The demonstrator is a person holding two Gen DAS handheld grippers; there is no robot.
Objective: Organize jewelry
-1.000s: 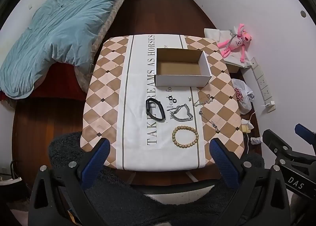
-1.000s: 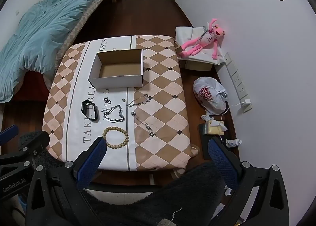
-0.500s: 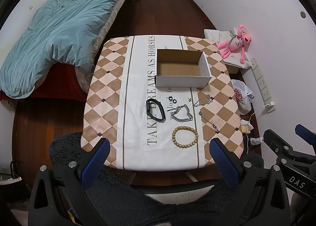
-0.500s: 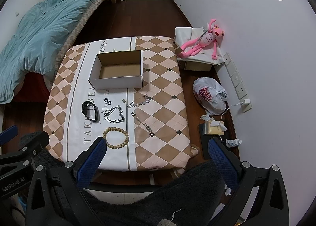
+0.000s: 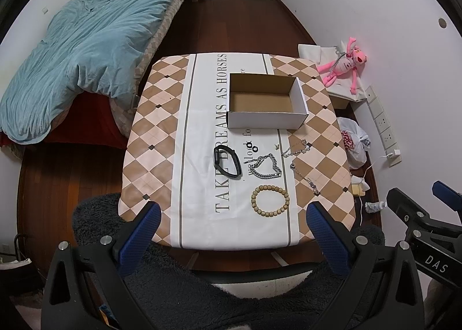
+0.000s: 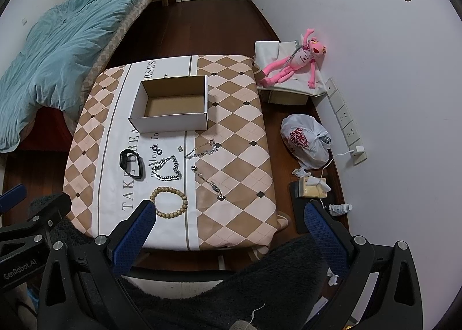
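**Inspector:** Both your tools hang high above the table. Your left gripper [image 5: 229,224] has its blue-padded jaws spread wide with nothing between them; your right gripper [image 6: 226,226] is the same, released and empty. Neither touches anything.

**Operator:** And the jewelry?

**Inspector:** All of it lies out on the checked brown-and-white tablecloth [image 5: 161,116], none in the open white cardboard box [image 5: 265,99], which stands empty toward the far side. Nearest you is the round bracelet of tan wooden beads [image 5: 270,200]. Beyond it sit the black wristband [image 5: 227,161], the heavy silver curb-link chain [image 5: 266,167] and two small dark rings [image 5: 251,147]. To the right lie a thin silver chain with charms [image 5: 296,149] and a second fine chain with a pendant [image 5: 306,179], running slantwise.

**Operator:** Why is it laid out like that?

**Inspector:** In my judgement, you have the pieces spread apart, not touching, so each can be pinched singly, with the box just behind as the destination. Nothing is sorted yet. I would start with the bead bracelet; the fine chains will likely slip or tangle.
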